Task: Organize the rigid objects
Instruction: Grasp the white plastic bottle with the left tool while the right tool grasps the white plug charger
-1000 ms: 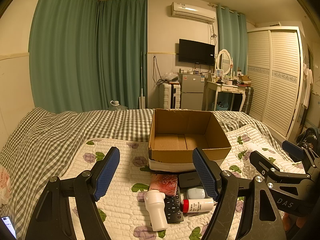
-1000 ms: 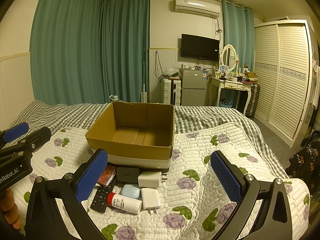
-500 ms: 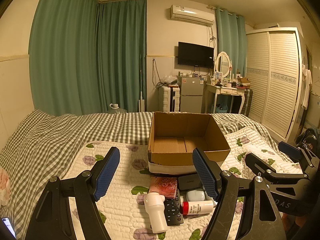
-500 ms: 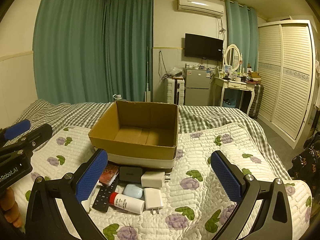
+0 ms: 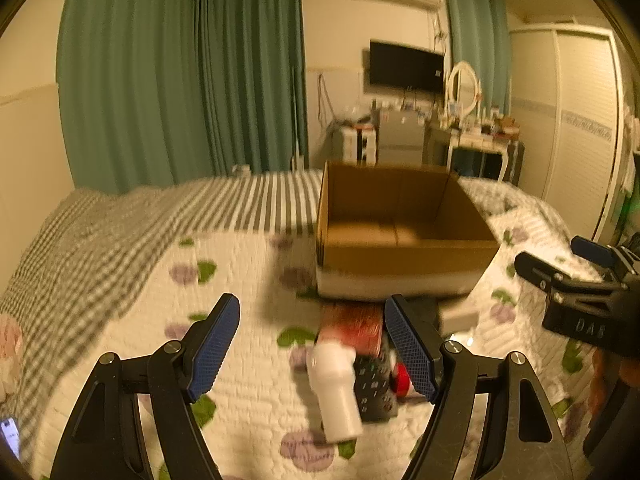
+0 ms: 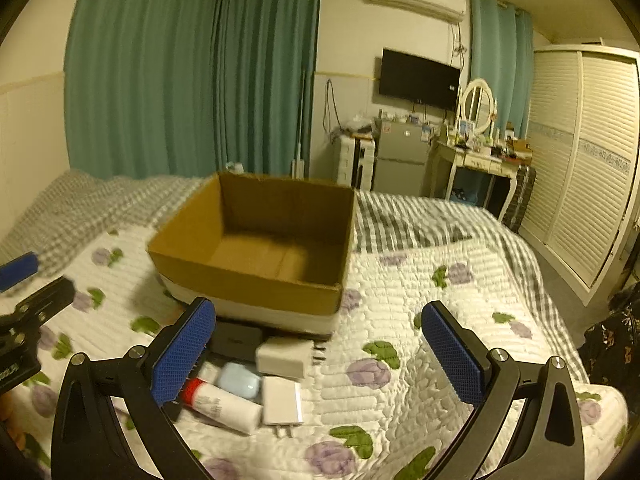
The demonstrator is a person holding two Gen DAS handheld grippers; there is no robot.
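An open, empty cardboard box [image 5: 404,216] [image 6: 260,240] stands on the quilted bed. In front of it lies a cluster of small objects: a white bottle [image 5: 334,392], a black remote [image 5: 374,384], a red patterned case [image 5: 352,320], a red-capped white tube [image 6: 220,402], a light blue case [image 6: 240,374], a white charger block [image 6: 284,356], a flat white plug [image 6: 282,400] and a black box [image 6: 236,338]. My left gripper [image 5: 312,352] is open above the bottle and remote. My right gripper [image 6: 316,356] is open above the chargers.
The floral quilt [image 6: 420,340] covers the bed, with a checked blanket [image 5: 100,240] to the left and behind. A wardrobe [image 6: 580,160], dressing table [image 6: 480,156], fridge [image 6: 400,160] and green curtains [image 6: 180,72] line the room beyond.
Both grippers have moved forward and lower toward the object cluster; the box and objects look larger and the frames are blurred. Both stay open.
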